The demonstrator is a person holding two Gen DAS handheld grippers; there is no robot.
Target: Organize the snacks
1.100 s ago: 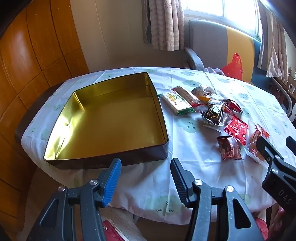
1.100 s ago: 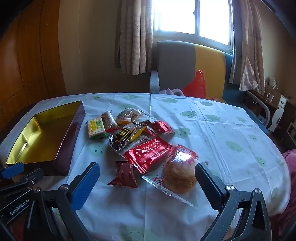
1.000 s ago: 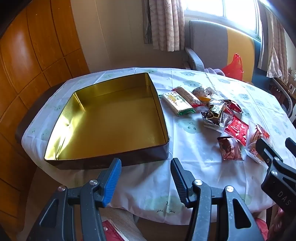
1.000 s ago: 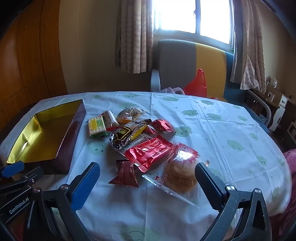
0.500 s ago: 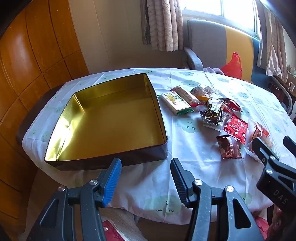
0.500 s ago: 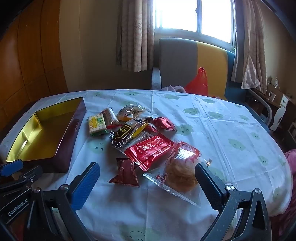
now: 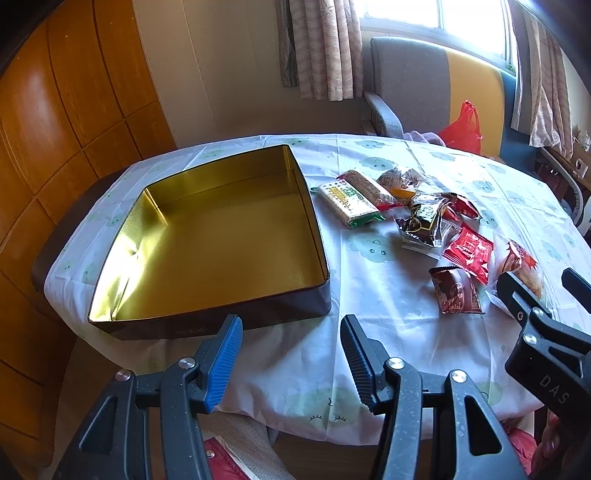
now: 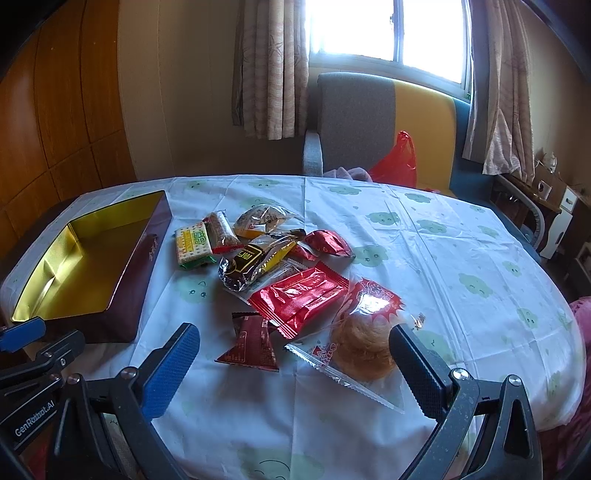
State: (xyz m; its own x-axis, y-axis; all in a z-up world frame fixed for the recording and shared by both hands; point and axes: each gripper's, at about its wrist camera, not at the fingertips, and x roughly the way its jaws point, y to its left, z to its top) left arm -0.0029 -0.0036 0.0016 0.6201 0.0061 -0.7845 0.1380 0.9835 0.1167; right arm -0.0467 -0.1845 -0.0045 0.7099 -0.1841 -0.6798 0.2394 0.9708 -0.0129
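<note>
Left gripper (image 7: 290, 360) nearest the table's near edge, jaws parted at a moderate gap, nothing between them, held above the overhanging cloud-print tablecloth (image 7: 373, 314). Right gripper (image 8: 291, 363) alongside, jaws spread wide, empty, the clear-wrapped round pastry (image 8: 364, 349) lying between the pads on the cloth and not gripped; right pad close beside or just over the pastry's wrapper edge, contact not determinable.

Next out, left: open gold-lined tin (image 7: 218, 236), dark outer walls, flat on the cloth, interior bare. Just in front of the left gripper.

Snacks loose on the cloth, right of the tin, apart from it:
- small dark-red triangular packet (image 8: 251, 343), closest to the grippers, beside the pastry;
- flat bright-red foil pack (image 8: 299, 297), overlapping the small packet's far corner and touching the pastry wrapper;
- black-and-yellow pack (image 8: 255, 262), lying partly over other wrappers;
- crumpled red foil piece (image 8: 328, 242), to its right;
- green-and-white cracker pack (image 8: 194, 243), nearest the tin, with a brown bar in clear wrap (image 8: 221, 230) touching its far side;
- clear bag with orange contents (image 8: 262, 219), farthest of the pile.

Beyond the table: grey-and-yellow armchair (image 8: 384, 122) with a red plastic bag (image 8: 397, 160) on the seat; curtained window (image 8: 388, 29) behind.
</note>
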